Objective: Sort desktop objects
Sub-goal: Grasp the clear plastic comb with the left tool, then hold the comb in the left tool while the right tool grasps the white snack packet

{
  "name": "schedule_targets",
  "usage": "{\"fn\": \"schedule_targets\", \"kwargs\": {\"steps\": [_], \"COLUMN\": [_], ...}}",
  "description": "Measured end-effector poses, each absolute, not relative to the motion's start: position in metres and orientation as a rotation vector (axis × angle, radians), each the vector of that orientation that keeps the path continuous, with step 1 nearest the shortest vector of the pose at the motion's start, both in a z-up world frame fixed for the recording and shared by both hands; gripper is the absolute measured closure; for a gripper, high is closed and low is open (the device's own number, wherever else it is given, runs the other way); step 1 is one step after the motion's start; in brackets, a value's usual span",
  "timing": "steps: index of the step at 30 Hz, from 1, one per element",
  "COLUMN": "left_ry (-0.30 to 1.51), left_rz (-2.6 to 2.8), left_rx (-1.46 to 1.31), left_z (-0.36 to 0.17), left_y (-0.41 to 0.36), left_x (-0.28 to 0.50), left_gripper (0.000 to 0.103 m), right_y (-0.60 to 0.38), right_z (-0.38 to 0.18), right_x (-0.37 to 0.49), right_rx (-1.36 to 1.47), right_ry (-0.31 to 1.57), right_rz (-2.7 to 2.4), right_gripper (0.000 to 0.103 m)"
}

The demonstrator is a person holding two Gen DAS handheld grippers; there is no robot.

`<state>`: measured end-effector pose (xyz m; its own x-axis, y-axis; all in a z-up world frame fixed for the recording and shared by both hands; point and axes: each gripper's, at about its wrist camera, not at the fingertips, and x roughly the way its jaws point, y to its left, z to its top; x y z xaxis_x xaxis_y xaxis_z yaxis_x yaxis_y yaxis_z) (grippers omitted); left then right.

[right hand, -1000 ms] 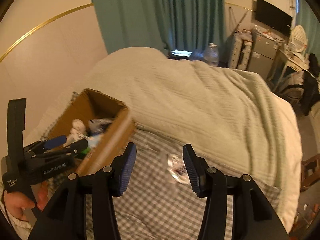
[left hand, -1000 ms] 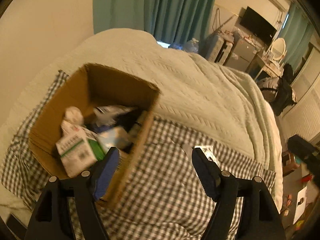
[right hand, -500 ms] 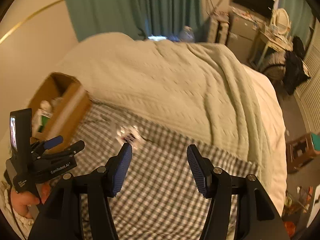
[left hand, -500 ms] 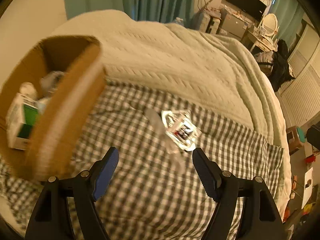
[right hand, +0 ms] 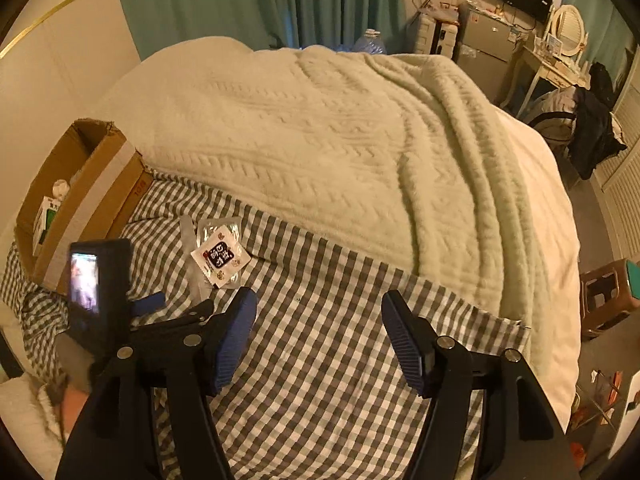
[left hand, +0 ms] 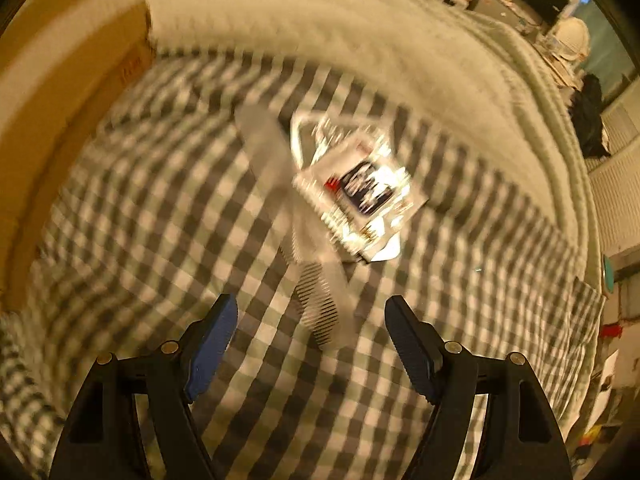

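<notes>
A white snack packet with a dark label (left hand: 362,194) (right hand: 220,258) lies on the grey checked sheet (left hand: 160,240), over a clear plastic comb (left hand: 316,304) (right hand: 188,240). My left gripper (left hand: 311,320) is open and empty, just short of the comb's toothed end; it also shows in the right wrist view (right hand: 176,308). My right gripper (right hand: 318,316) is open and empty, above bare sheet to the right of the packet. A cardboard box (right hand: 80,188) (left hand: 60,100) holding a green-and-white carton (right hand: 46,216) stands at the left.
A pale knitted blanket (right hand: 340,132) covers the far half of the bed. The bed's right edge drops to a floor with a stool (right hand: 608,296), a dresser with a mirror (right hand: 568,24) and clutter.
My left gripper has swung right, away from the box, and closed in low over the packet and comb. My right gripper has shifted right and drawn back. Both stay open.
</notes>
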<state>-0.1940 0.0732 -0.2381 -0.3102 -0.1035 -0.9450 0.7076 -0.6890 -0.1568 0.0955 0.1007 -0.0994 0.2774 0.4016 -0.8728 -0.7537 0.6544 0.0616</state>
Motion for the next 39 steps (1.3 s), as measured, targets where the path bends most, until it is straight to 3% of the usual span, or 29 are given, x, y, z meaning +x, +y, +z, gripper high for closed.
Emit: {"fn": "schedule_targets", "kwargs": {"steps": [2,3,4,6,7,9,19,32,39], "left_ry": [0.775,0.744,0.706,0.734,0.782,0.856,0.818,0.799,0.789], "left_rz": [-2.064,-2.082,-2.086,-2.099,-2.104,-2.097,-2.125,-2.135,-2.141], "left_rx": [1.361,1.339,1.357,1.380,1.354,1.332,1.250,1.260,1.276], "left_z": [-0.240,-0.239,-0.240,-0.239,-0.236,-0.231,-0.208,-0.224,-0.237], "left_y": [0.071,0.071,0.069,0.061,0.055,0.046,0.012,-0.020,-0.025], "left_x": [-0.190,-0.188,-0.189,-0.187,-0.183,-0.174,-0.125,-0.130,-0.141], "left_gripper": [0.029,0.061,0.084,0.088,0.100,0.100,0.100,0.100,0.100], "right_y": [0.101,0.102,0.104,0.107,0.109,0.113,0.164,0.215,0.224], "right_z": [-0.106,-0.109,-0.113,-0.120,-0.124,-0.129,-0.142,-0.245,-0.268], "right_x": [0.095,0.095,0.095,0.095,0.095,0.094,0.071,0.067,0.073], "right_rx": [-0.422,-0.429,-0.444,-0.458,-0.463,-0.464,-0.485,-0.447,-0.424], "right_ry": [1.031,1.033,1.037,1.046,1.055,1.075,1.103,1.332,1.388], "right_rz": [0.812,0.814,0.812,0.808,0.806,0.804,0.884,0.848,0.851], "right_gripper": [0.038,0.038,0.038,0.038,0.038,0.038,0.034,0.029,0.030]}}
